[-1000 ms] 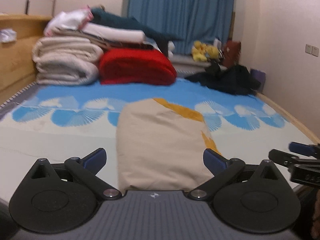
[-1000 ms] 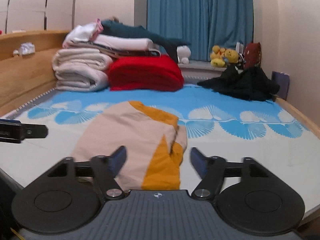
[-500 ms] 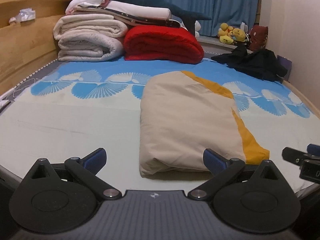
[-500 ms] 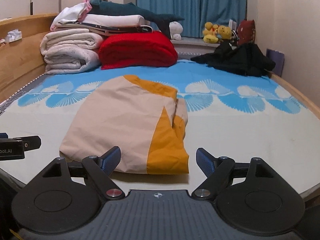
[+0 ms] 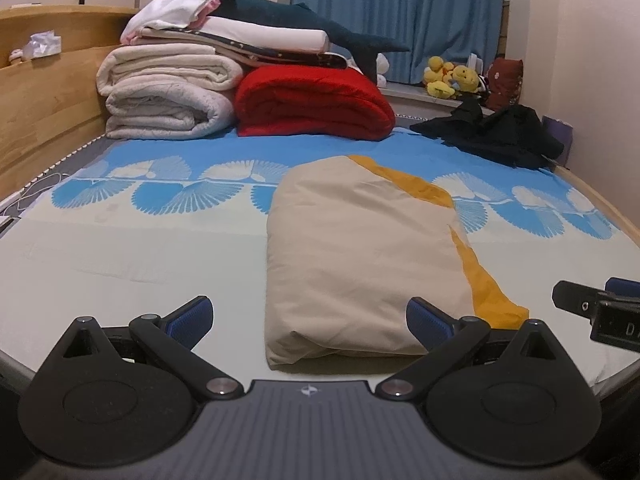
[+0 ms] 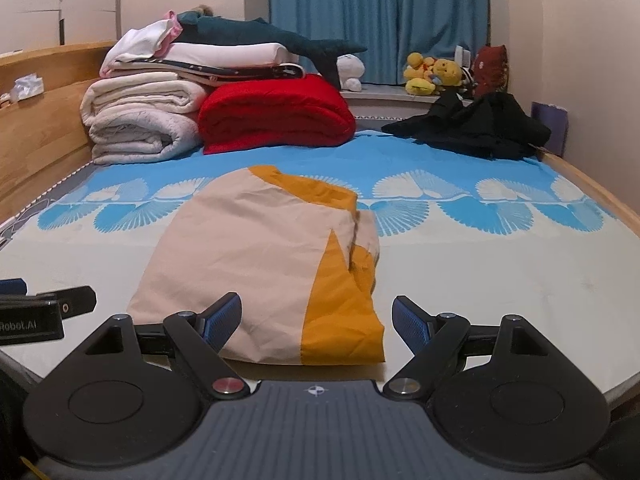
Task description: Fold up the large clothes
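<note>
A beige and mustard-yellow garment [image 5: 360,256] [image 6: 264,264] lies folded into a long rectangle on the bed, its near end toward me. My left gripper [image 5: 308,316] is open, held just short of that near end, nothing between its fingers. My right gripper [image 6: 316,320] is open too, in front of the garment's yellow near corner, and holds nothing. The right gripper's finger [image 5: 580,300] shows at the right edge of the left wrist view; the left gripper's finger [image 6: 60,300] shows at the left edge of the right wrist view.
The bed sheet [image 5: 120,248] is pale with a blue fan pattern. Folded white quilts [image 5: 168,96], a red blanket [image 5: 312,104] and a plush shark sit at the head. A black garment [image 5: 500,132] lies far right. A wooden side board [image 5: 40,92] runs along the left.
Both grippers have drawn back and lowered toward the near edge of the bed, so the whole folded garment shows. Both stay open and empty.
</note>
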A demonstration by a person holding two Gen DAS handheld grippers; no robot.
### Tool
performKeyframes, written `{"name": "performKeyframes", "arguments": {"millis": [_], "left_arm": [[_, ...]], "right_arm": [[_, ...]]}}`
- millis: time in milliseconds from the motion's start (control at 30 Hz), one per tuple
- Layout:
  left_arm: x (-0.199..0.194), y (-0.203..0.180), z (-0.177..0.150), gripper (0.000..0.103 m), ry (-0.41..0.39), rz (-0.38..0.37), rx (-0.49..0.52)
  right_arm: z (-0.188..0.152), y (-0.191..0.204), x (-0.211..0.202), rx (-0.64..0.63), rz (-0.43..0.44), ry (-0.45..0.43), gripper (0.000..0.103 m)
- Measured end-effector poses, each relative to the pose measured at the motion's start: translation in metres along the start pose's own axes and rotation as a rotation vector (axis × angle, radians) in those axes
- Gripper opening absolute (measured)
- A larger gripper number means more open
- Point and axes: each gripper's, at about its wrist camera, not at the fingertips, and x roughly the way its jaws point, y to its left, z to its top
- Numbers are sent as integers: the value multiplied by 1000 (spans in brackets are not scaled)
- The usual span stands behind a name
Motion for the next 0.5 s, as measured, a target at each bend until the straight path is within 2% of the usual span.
{"name": "performKeyframes", "arguments": {"millis": [500], "left_arm": [[3, -6, -1, 103, -25, -27, 24]], "right_arm": [[2, -3, 0, 1, 24, 2, 83]]}}
